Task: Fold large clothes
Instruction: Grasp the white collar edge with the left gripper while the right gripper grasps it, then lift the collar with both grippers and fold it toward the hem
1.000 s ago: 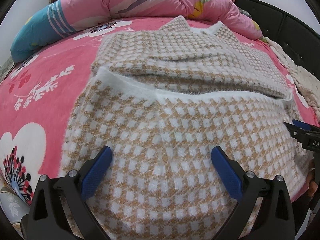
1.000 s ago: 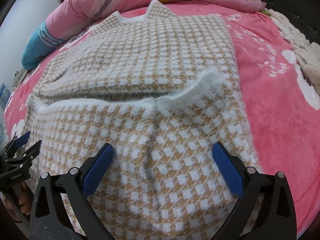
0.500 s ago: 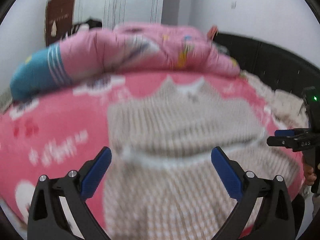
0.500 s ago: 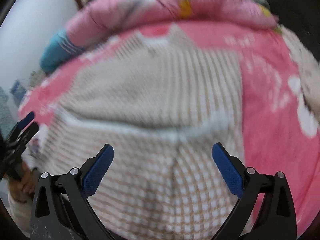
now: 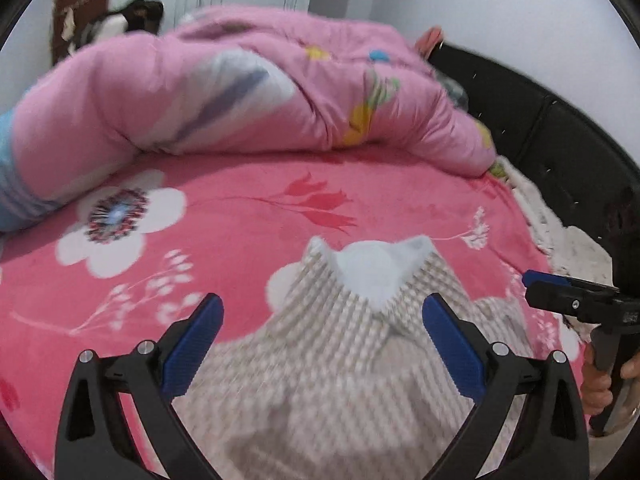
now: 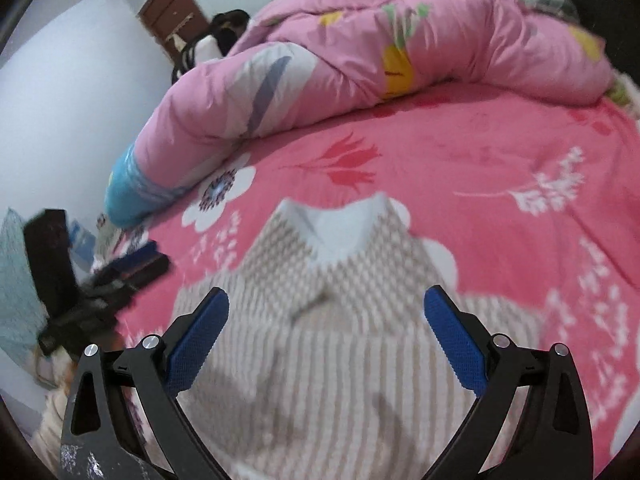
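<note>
A tan-and-white checked sweater (image 5: 344, 364) (image 6: 340, 340) lies on the pink flowered bed (image 5: 224, 224), its white V-neck collar (image 5: 372, 268) (image 6: 336, 228) pointing toward the far quilt. My left gripper (image 5: 322, 338) hangs open above the sweater's upper part, nothing between its blue pads. My right gripper (image 6: 326, 334) is likewise open over the sweater, holding nothing. The right gripper (image 5: 576, 300) also shows at the left wrist view's right edge, a hand around its handle. The left gripper (image 6: 120, 276) appears blurred at the left of the right wrist view.
A bulky pink quilt (image 5: 248, 80) (image 6: 380, 40) is heaped along the bed's far side. A black padded headboard (image 5: 560, 120) runs along the right. A fluffy white blanket (image 5: 560, 232) lies by the headboard. A brown door (image 6: 172, 12) stands in the far wall.
Both grippers have risen and moved forward from low over the sweater's folded lower half. The views now look at the collar and the quilt. Both stayed open and empty.
</note>
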The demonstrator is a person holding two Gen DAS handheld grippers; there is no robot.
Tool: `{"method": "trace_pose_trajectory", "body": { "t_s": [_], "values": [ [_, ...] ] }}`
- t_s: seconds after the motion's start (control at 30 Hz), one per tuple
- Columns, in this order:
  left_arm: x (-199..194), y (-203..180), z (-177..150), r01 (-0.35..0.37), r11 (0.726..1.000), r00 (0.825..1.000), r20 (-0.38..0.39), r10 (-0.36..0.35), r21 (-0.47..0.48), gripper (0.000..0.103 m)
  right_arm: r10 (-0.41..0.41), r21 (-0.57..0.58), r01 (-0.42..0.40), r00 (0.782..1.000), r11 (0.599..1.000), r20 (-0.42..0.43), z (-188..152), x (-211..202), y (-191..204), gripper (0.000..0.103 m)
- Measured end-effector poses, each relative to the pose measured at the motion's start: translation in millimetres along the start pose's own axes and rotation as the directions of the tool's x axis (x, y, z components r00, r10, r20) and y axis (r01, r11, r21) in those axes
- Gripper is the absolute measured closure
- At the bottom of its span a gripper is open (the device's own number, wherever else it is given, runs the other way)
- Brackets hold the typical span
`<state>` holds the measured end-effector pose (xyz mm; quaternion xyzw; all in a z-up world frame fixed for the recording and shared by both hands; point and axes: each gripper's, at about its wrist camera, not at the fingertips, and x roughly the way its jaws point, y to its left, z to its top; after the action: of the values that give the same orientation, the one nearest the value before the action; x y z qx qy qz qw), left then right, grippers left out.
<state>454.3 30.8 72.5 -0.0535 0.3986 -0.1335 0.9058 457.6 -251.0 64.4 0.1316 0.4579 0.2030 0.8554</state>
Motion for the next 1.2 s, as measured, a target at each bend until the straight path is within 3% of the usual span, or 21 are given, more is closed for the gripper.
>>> {"method": "trace_pose_trajectory", "body": {
  "t_s": [0.13,0.23,0.3,0.5,0.57,0.7,0.9,1.07,1.2],
  "values": [
    [58,-3,19,-0.012,0.999,0.996,-0.087,0.009,-0.034,0.009,-0.021,0.029,0.022,0.998,0.999,-0.053,24,40,-15,0.015],
    [90,-1,25,-0.053,0.998,0.991,-0.123,0.048,-0.044,0.016,-0.037,0.063,0.043,0.994,0.997,-0.101,33,65,-31,0.026],
    [104,2,27,-0.064,0.996,0.990,-0.132,0.055,-0.058,0.033,-0.040,0.089,0.051,0.992,0.995,-0.124,38,80,-41,0.040],
    [128,-1,25,-0.060,0.997,0.984,-0.172,0.051,-0.048,0.066,-0.068,0.071,0.077,0.990,0.995,-0.123,39,86,-48,0.084],
    [125,-5,23,-0.068,0.997,0.984,-0.167,0.063,-0.024,0.079,-0.073,0.051,0.079,0.991,0.996,-0.110,37,80,-47,0.092],
    [106,-7,21,-0.024,1.000,0.989,-0.147,0.022,-0.010,0.091,-0.079,-0.012,0.079,0.994,0.997,-0.081,30,53,-38,0.095],
    [40,-29,6,0.032,0.994,0.996,-0.086,-0.023,0.105,0.093,-0.114,-0.142,0.109,0.993,0.984,-0.032,1,6,-6,0.095],
    [-23,-44,-37,0.063,0.969,0.998,-0.037,-0.056,0.238,0.093,-0.165,-0.271,0.161,0.986,0.949,0.006,-45,-25,9,0.095],
    [-41,-49,-91,0.078,0.944,0.996,-0.054,-0.064,0.320,0.093,-0.263,-0.388,0.230,0.964,0.893,-0.035,-94,-28,11,0.088]
  ]
}}
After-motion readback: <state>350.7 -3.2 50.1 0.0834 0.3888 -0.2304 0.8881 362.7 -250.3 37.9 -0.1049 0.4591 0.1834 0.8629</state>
